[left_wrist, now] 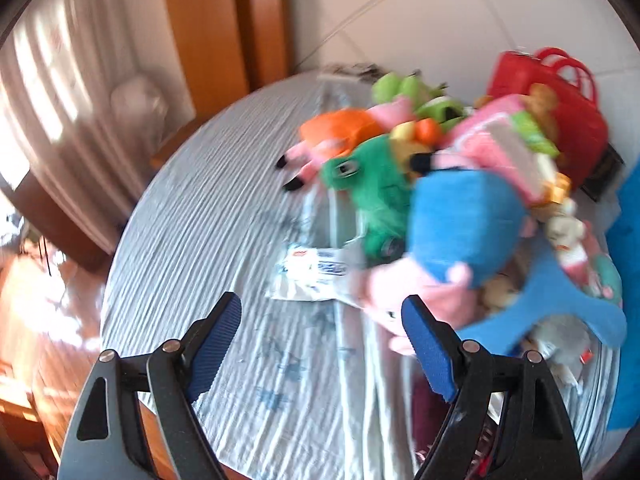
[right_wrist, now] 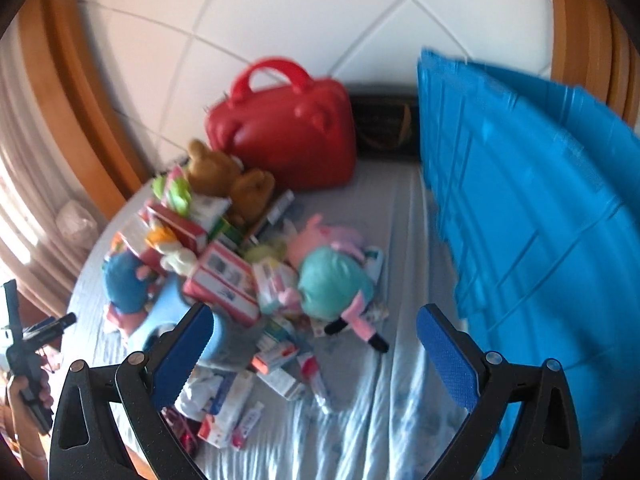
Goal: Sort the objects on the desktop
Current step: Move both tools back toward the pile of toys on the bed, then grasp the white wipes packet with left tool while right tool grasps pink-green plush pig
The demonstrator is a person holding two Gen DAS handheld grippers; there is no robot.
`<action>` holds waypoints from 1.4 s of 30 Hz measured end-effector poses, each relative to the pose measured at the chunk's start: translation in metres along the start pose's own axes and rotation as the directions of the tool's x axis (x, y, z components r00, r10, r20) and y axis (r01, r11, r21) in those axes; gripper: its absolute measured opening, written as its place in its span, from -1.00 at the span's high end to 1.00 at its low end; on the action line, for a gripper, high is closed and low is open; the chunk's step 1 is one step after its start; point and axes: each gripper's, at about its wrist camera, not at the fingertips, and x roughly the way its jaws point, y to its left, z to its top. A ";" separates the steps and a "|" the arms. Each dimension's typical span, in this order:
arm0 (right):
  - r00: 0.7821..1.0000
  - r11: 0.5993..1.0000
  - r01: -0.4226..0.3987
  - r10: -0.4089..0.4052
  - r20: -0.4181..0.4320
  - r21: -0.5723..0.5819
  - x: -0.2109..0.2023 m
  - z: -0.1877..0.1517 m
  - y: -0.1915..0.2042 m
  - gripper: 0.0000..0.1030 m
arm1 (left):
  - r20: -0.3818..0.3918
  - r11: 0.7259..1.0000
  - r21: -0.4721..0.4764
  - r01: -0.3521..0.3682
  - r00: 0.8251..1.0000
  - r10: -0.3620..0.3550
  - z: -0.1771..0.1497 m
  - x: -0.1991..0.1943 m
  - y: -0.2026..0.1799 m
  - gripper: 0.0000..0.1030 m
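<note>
A heap of soft toys and small boxes lies on the round table with a pale striped cloth (left_wrist: 208, 216). In the left wrist view I see a green plush (left_wrist: 372, 184), a blue and pink plush (left_wrist: 464, 220), an orange plush (left_wrist: 336, 128) and a white packet (left_wrist: 308, 276). My left gripper (left_wrist: 320, 312) hangs open over bare cloth just left of the heap, nothing between its blue pads. In the right wrist view my right gripper (right_wrist: 314, 320) is open above a teal-haired doll (right_wrist: 336, 280), red and white boxes (right_wrist: 224, 284) and a brown teddy (right_wrist: 228, 180).
A red carry case (right_wrist: 284, 132) stands at the back of the table against the white wall. A big blue plastic crate (right_wrist: 540, 220) fills the right side. A hand holding the other gripper (right_wrist: 24, 344) shows at the left edge. Both views are motion-blurred.
</note>
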 end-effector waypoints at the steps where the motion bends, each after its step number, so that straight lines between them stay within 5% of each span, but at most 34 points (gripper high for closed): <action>1: 1.000 1.000 0.006 -0.006 -0.012 0.007 0.006 -0.001 -0.001 -1.00 | -0.014 1.000 -0.025 0.015 1.000 -0.015 0.002 0.009 0.007 -0.60; 10: 0.990 0.993 0.099 -0.092 -0.111 0.062 0.057 0.000 -0.013 -1.00 | -0.132 0.967 -0.244 0.067 0.986 -0.102 0.036 0.090 0.035 -0.60; 18: 0.981 0.987 0.131 -0.116 -0.158 0.091 0.089 0.005 -0.023 -1.00 | -0.304 0.920 -0.393 0.000 0.944 -0.130 0.033 0.155 0.030 -0.60; 22: 0.974 0.984 0.142 -0.121 -0.192 0.104 0.107 0.006 -0.031 -1.00 | -0.347 0.943 -0.329 -0.045 0.935 -0.077 0.024 0.167 0.023 -0.60; 27: 0.965 0.983 0.156 -0.131 -0.228 0.097 0.131 0.009 -0.036 -1.00 | -0.320 0.986 -0.164 -0.033 0.947 -0.022 0.003 0.150 0.008 0.06; 32: 0.958 0.985 0.142 -0.114 -0.262 0.092 0.156 0.017 -0.035 -1.00 | -0.283 0.990 -0.141 0.004 0.958 -0.044 -0.007 0.131 0.010 0.08; 37: 0.947 0.989 0.136 -0.110 -0.302 0.066 0.180 0.029 -0.029 -1.00 | -0.329 0.985 -0.170 0.026 0.941 -0.082 -0.020 0.127 0.014 0.03; 42: 0.937 0.988 0.134 -0.101 -0.335 0.076 0.196 0.036 -0.029 -1.00 | -0.350 0.990 -0.142 -0.004 0.935 -0.047 -0.035 0.131 0.007 -0.09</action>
